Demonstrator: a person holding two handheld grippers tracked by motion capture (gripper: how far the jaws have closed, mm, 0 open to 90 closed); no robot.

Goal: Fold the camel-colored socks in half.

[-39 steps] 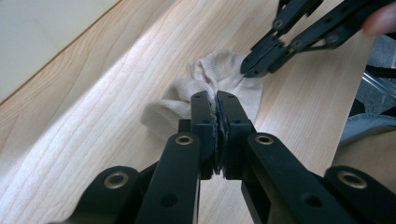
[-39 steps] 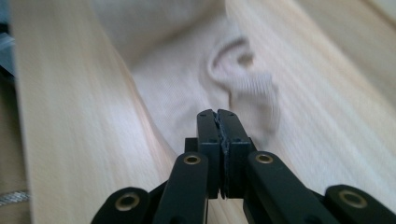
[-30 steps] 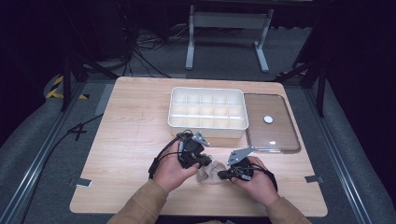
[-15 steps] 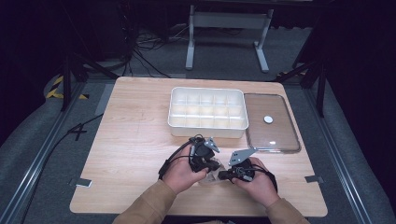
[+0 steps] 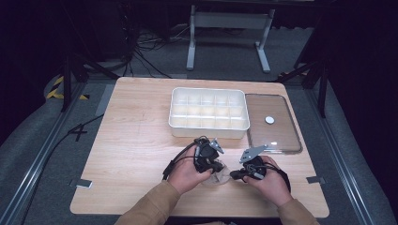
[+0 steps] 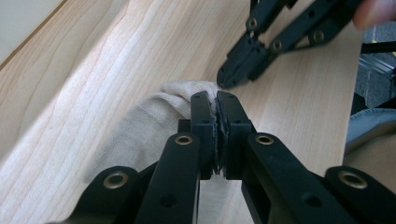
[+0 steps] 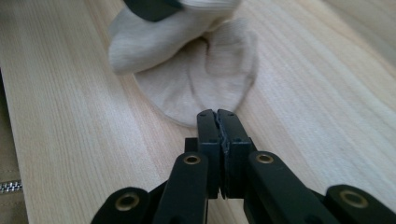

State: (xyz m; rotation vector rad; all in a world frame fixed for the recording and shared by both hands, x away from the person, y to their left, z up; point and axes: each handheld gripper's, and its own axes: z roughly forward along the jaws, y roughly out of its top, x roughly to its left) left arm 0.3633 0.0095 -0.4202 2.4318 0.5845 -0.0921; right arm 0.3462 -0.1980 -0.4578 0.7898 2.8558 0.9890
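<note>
A small beige cloth (image 5: pixel 217 178) lies on the wooden table (image 5: pixel 136 140) near its front edge, between my two hands. My left gripper (image 6: pixel 216 99) is shut, and a fold of the cloth (image 6: pixel 154 121) bunches up at its jaws. In the right gripper view that fold (image 7: pixel 154 39) rises from the table to the left gripper's black tip. My right gripper (image 7: pixel 216 115) is shut with its tips at the near rim of the flat part of the cloth (image 7: pixel 205 79); I cannot tell whether it pinches that rim. The two grippers' tips lie close together (image 5: pixel 226 172).
A white tray (image 5: pixel 206 90) with several compartments stands at the table's middle back. To its right lies a clear flat lid (image 5: pixel 277 136) with a small white disc (image 5: pixel 270 120) on it. Cables trail off the table's left side.
My left hand has moved right and down toward the right gripper, carrying the cloth's fold with it. The right hand has stayed in place.
</note>
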